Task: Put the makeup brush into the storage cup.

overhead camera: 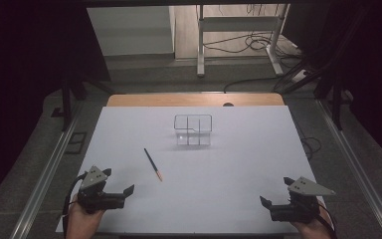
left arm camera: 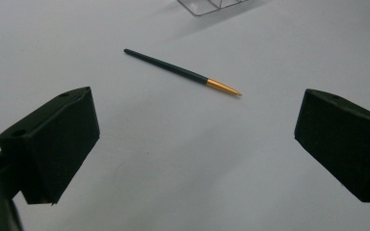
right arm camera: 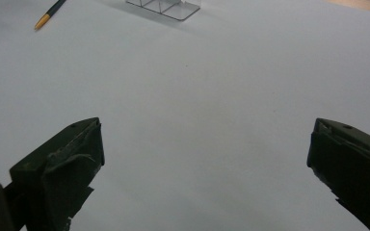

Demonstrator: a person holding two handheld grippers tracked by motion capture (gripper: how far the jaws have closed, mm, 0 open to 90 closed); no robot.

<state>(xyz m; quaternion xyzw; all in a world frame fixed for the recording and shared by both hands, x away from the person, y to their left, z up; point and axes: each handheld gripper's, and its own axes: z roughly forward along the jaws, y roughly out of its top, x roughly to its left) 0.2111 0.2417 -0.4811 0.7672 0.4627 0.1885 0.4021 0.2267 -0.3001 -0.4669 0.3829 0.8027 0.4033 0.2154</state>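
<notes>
A dark pen with an orange-gold tip (overhead camera: 153,164) lies flat on the white table sheet (overhead camera: 238,164), left of centre, tip toward the person. It shows ahead of the left jaws as the pen (left arm camera: 180,72) and at the top left corner as the pen (right arm camera: 49,13). A clear plastic compartment box (overhead camera: 193,129) stands behind it, mid-table. My left gripper (overhead camera: 118,181) rests at the front left, open and holding nothing, short of the pen. At the front right my right gripper (overhead camera: 277,191) is open too, nothing between its jaws.
The clear box edge appears as a box (left arm camera: 212,5) and a box (right arm camera: 166,7) at the top of each gripper view. A wooden table edge (overhead camera: 194,99) runs behind the sheet. Beyond it stand a metal frame (overhead camera: 238,40) and floor cables.
</notes>
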